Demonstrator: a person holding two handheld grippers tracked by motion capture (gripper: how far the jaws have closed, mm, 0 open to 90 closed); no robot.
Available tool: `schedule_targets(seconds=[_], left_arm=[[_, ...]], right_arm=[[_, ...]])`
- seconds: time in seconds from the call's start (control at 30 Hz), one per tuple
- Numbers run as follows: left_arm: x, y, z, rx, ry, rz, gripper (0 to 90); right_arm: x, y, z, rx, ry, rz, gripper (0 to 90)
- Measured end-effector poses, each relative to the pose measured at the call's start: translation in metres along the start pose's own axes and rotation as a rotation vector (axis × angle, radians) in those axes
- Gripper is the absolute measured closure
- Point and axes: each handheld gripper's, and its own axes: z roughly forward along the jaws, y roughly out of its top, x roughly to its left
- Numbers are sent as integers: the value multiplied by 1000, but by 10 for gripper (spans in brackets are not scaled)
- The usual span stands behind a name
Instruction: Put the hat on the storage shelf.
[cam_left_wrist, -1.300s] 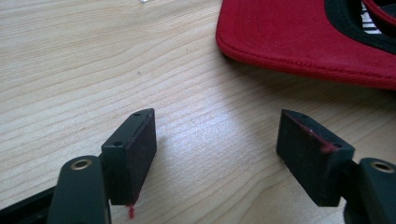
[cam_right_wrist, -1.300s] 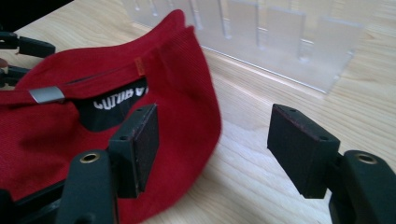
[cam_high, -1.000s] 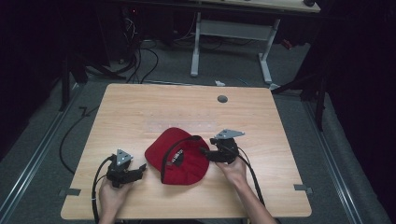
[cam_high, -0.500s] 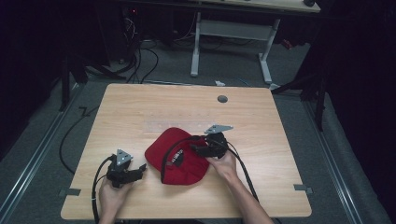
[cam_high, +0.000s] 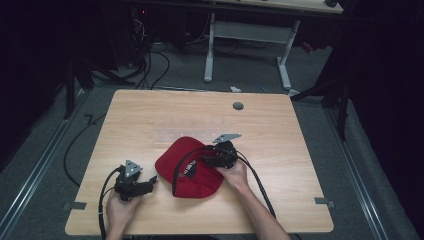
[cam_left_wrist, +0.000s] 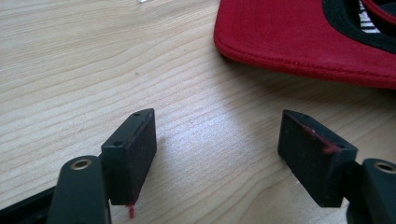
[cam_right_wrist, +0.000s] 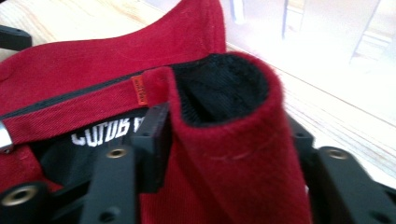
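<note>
The room around me is dark, with cables on the grey floor and a white-legged desk (cam_high: 247, 37) at the back, and my work sits on a pale wooden table (cam_high: 150, 120) with a small grey grommet (cam_high: 238, 106) near its far edge. On the near half of it lies a red cap (cam_high: 186, 167), upside down as far as I can judge, since the black lining and a white-lettered label face up in the right gripper view. My right claw (cam_high: 212, 159) is clamped on a fold of the cap's rear edge; in the right gripper view the red cloth (cam_right_wrist: 233, 154) bulges up between the two black jaws and curls over, showing its black inside. My left claw (cam_high: 148, 183) rests low on the table just beside the cap, jaws wide apart and holding nothing; in the left gripper view the cap's stitched red brim (cam_left_wrist: 299, 51) lies a little ahead of them, not touching. I judge the work as barely begun: one side is gripped, and the cap is neither lifted nor turned. What seems left is to bring the left claw onto the brim, so both ends are held, and then to lift, flip or fold the cap.
</note>
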Motion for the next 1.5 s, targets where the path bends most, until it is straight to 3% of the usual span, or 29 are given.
schedule_targets(seconds=[0.13, 0.27, 0.37, 0.5, 0.87, 1.23, 1.5], left_arm=[[0, 0, 0, 3, -2, 3, 270], [0, 0, 0, 3, -2, 3, 269], [0, 0, 0, 3, -3, 2, 266], [0, 0, 0, 3, -2, 2, 266], [0, 0, 1, 2, -1, -1, 265], [-1, 0, 1, 11, -9, 7, 240], [0, -1, 0, 12, 0, 13, 198]], right_arm=[[3, -1, -1, -1, 15, -50, 703], [4, -2, -4, -3, 26, -86, 784], [7, -3, -9, -7, 60, -124, 835], [12, -5, -16, -13, 76, -152, 847], [26, -5, -32, -55, 87, -157, 856], [32, -5, -54, -88, 90, -124, 860], [30, -6, -74, -108, 64, -96, 860]])
